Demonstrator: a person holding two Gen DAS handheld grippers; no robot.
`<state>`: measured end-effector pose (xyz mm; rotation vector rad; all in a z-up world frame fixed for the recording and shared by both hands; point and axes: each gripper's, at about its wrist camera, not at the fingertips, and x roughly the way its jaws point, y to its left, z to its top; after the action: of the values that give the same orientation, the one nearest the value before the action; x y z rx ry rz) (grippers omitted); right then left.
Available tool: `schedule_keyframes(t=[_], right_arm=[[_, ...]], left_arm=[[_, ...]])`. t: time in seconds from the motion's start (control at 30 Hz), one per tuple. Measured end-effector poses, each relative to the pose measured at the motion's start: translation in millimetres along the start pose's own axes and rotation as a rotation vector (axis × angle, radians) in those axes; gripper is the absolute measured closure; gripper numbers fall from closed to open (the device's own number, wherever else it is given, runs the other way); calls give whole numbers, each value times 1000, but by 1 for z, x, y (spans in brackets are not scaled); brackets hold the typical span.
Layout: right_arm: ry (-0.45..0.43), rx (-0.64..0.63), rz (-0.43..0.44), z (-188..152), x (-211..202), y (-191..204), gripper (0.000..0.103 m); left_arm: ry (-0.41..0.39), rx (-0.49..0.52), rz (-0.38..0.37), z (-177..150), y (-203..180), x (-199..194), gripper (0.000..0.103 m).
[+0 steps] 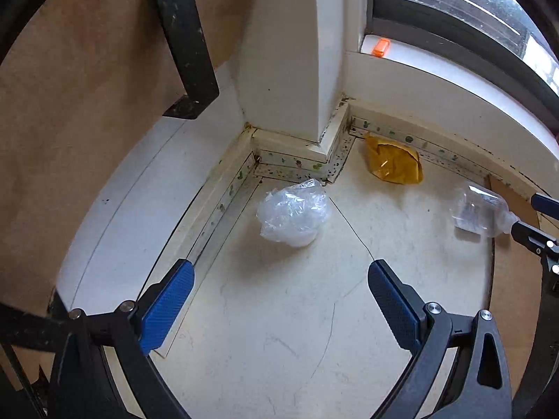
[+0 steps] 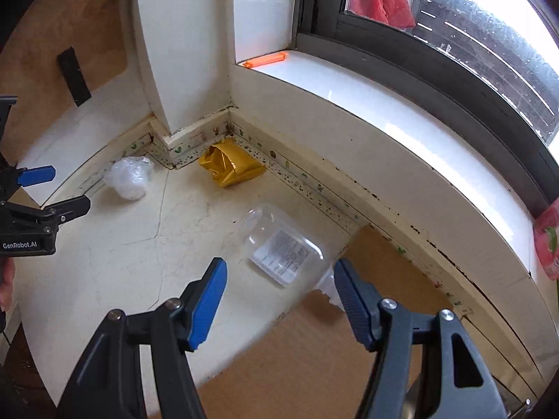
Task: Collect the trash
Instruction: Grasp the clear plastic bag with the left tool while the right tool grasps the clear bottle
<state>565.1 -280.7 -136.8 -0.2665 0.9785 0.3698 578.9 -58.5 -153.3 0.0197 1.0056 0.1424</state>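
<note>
**Nothing collected yet: three pieces of trash on the floor**

Nearest to us, our right gripper (image 2: 279,300) hangs with its jaws spread wide and nothing between them. Just ahead of its fingertips lies a clear plastic bottle (image 2: 283,244) on its side, printed label up, its neck pointing back toward the gripper at the edge of a brown cardboard sheet (image 2: 314,349). In the left wrist view the right gripper's finger looks to be at the bottle's neck, but we cannot tell whether it touches. We judge this to be the first pickup, not yet closed on.

Our left gripper (image 1: 281,300) is likewise wide open and empty, held above the pale floor (image 1: 279,331). Ahead of it, near the skirting, sits a crumpled clear plastic bag (image 1: 293,213), apart from both grippers.

Farther on, in the corner where the skirting meets the wall under the window, lies a crumpled yellow wrapper (image 1: 393,160), well apart from either gripper.

Farthest, on the white windowsill (image 2: 349,83), rests a small orange object (image 2: 267,60); we cannot tell whether it counts as trash. A pink packet (image 2: 546,244) shows at the sill's right end.

No bin or bag for the trash appears in either view. So, as we judge it, the task stands at its start: all three floor pieces are left to pick up.
</note>
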Motion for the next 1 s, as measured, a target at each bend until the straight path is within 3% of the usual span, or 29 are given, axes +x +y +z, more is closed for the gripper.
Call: schedule_keyframes(t=[0.4,0.6,0.67,0.87,1.0], right_arm=[[36,-83,-17,8,56,2,39],[69,-176,-39,3,75,19,42],[62,-193,-43,2,78,23,43],[71,-146,20,0,68,24,44],[82,-84,66,-1,54,23,44]], left_arm=[[17,19,23,25,-14,58,6],[57,35,14,30,-21,83,20],[71,30,-3,30,-23,88,34],[65,19,-26,26,-25,90,51],[65,12,-40,19,-27,79,56]])
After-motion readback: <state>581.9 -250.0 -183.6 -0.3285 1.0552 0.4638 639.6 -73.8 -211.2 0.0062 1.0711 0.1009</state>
